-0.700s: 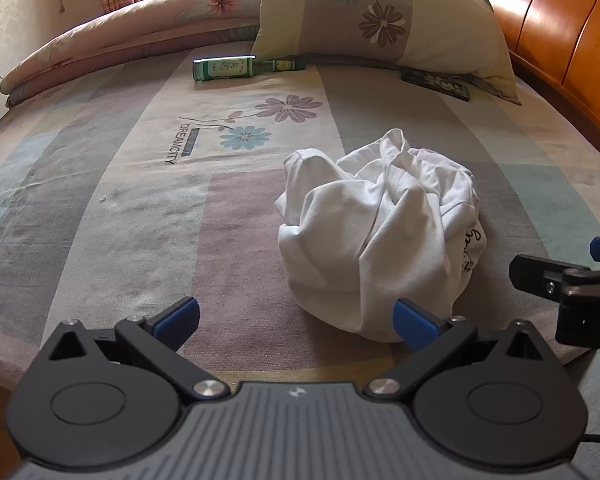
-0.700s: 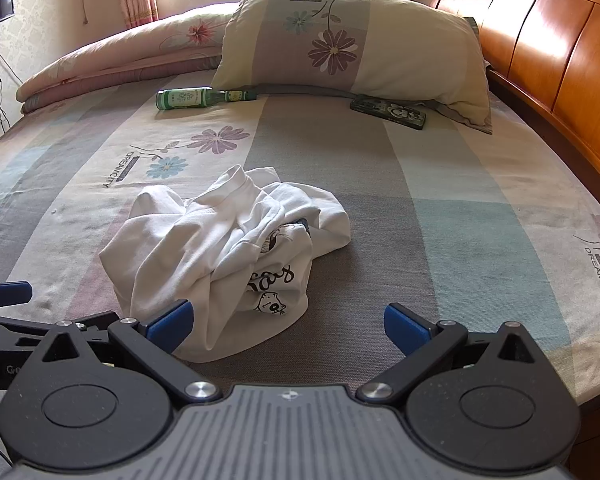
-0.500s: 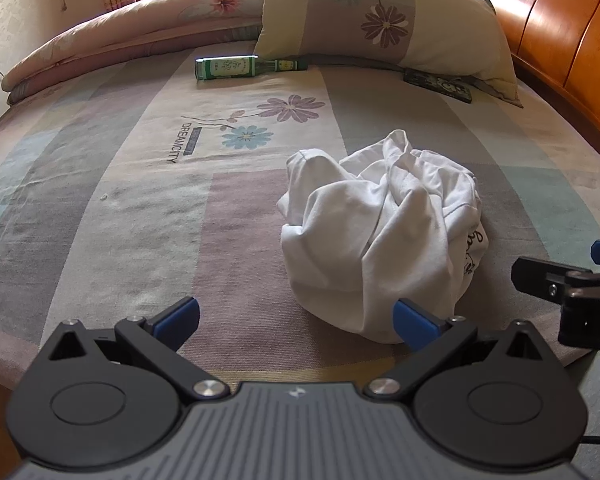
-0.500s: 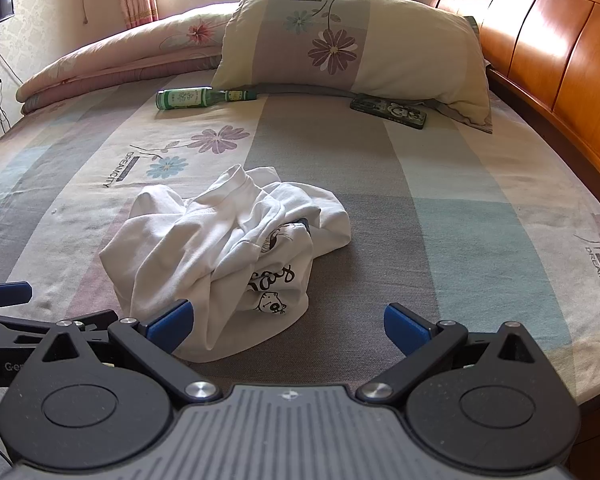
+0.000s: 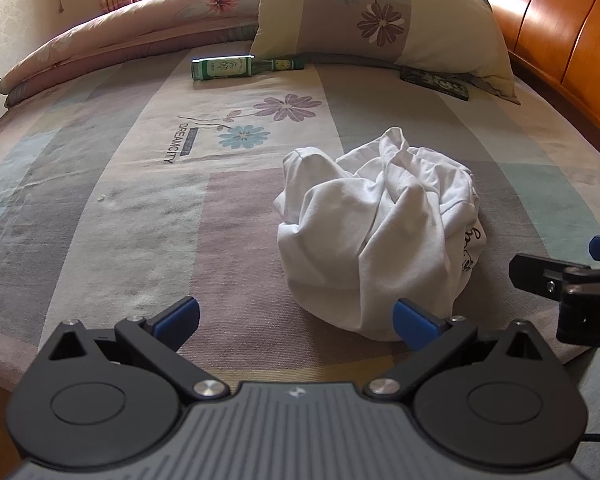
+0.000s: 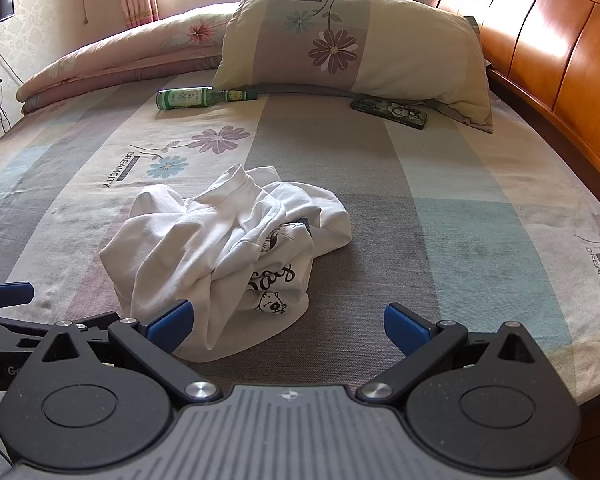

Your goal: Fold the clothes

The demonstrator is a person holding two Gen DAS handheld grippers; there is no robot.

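A crumpled white T-shirt (image 5: 376, 236) (image 6: 228, 256) with a black cartoon print lies bunched on the patterned bedspread near the bed's front edge. My left gripper (image 5: 296, 320) hovers open just in front of the bundle, its right blue pad close to the cloth, nothing between the fingers. In the right wrist view my right gripper (image 6: 286, 322) is open too, its left pad beside the shirt's near hem. Each gripper shows in the other's view: the right gripper's finger (image 5: 548, 276) at the right edge, the left gripper's finger (image 6: 8, 294) at the left edge.
A green glass bottle (image 5: 236, 67) (image 6: 196, 98) lies on its side at the far end of the bed, a dark phone case (image 5: 436, 82) (image 6: 390, 111) near it. A flowered pillow (image 6: 352, 44) and a rolled quilt (image 6: 112, 60) sit behind. A wooden headboard (image 6: 548, 56) runs along the right.
Both grippers have stayed nearly still; the left wrist view has shifted very slightly. The shirt lies as before.
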